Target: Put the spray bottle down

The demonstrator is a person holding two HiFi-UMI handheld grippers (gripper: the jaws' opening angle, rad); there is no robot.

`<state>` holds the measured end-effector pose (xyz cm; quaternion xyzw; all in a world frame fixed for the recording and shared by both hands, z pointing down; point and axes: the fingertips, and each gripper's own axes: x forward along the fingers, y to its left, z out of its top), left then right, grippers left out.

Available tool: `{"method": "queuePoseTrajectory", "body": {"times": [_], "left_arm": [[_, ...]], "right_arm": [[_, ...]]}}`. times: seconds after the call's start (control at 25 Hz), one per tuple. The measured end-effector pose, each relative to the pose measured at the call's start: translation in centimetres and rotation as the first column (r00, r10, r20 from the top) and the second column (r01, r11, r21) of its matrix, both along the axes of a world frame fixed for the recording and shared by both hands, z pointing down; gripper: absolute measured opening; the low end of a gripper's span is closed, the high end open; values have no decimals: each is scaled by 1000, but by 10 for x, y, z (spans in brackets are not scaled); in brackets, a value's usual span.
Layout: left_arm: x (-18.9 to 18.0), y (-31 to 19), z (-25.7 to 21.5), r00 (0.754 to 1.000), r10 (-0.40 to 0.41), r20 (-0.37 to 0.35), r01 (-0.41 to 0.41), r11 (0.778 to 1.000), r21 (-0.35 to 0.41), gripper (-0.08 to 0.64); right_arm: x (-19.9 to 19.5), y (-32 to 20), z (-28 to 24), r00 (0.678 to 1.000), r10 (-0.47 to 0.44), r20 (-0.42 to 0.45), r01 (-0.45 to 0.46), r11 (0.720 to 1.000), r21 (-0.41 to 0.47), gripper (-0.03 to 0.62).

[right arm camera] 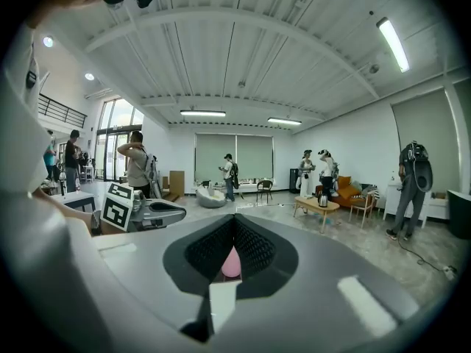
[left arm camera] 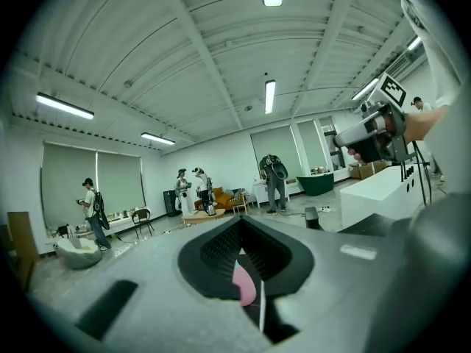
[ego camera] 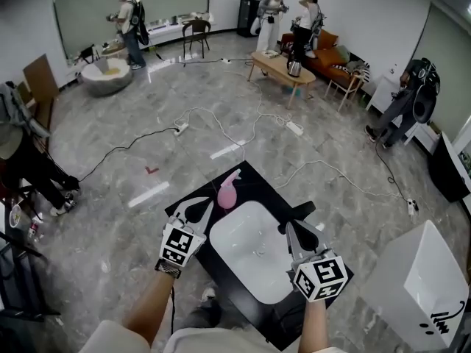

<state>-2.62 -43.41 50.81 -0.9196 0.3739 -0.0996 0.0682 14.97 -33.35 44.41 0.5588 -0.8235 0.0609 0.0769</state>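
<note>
Standing on the black tabletop (ego camera: 259, 176) beside the white basin (ego camera: 254, 250), the pink spray bottle (ego camera: 228, 190) is free. Your left claw (ego camera: 201, 207) and right claw (ego camera: 296, 223) are pressed together, empty. Draw away without brushing it.

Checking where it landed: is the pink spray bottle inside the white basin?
No, the pink spray bottle sits on the black table, beside the far corner of the white basin.

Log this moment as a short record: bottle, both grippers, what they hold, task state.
spray bottle: pink, standing on the black counter at the far rim of the white sink
left gripper: fingers shut, empty, near the bottle but clear of it
right gripper: fingers shut, empty, by the sink's right edge
task state: bottle already set down
</note>
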Motion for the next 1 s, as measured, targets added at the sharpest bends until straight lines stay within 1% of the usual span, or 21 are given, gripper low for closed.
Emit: {"method": "queuePoseTrajectory", "body": {"times": [0.44,0.6,0.84,1.0], "left_arm": [[-1,88,-54,999,28,16,-29,999,21,-2],[-4,121,-77,1000,28,5,-28,999,37,-2],[-11,150,-102,1000,13,-8,-12,998,60,-2],[-8,166,-111,1000,12,-8,-12,998,68,-2]], "right_arm": [[-12,44,-28,996,-67,-51,68,997,32,8],[-17,63,-43,995,-86,-59,89,995,47,8],[-23,82,-59,992,-106,-63,111,991,70,8],[-26,93,-67,990,-122,-68,127,988,83,8]]}}
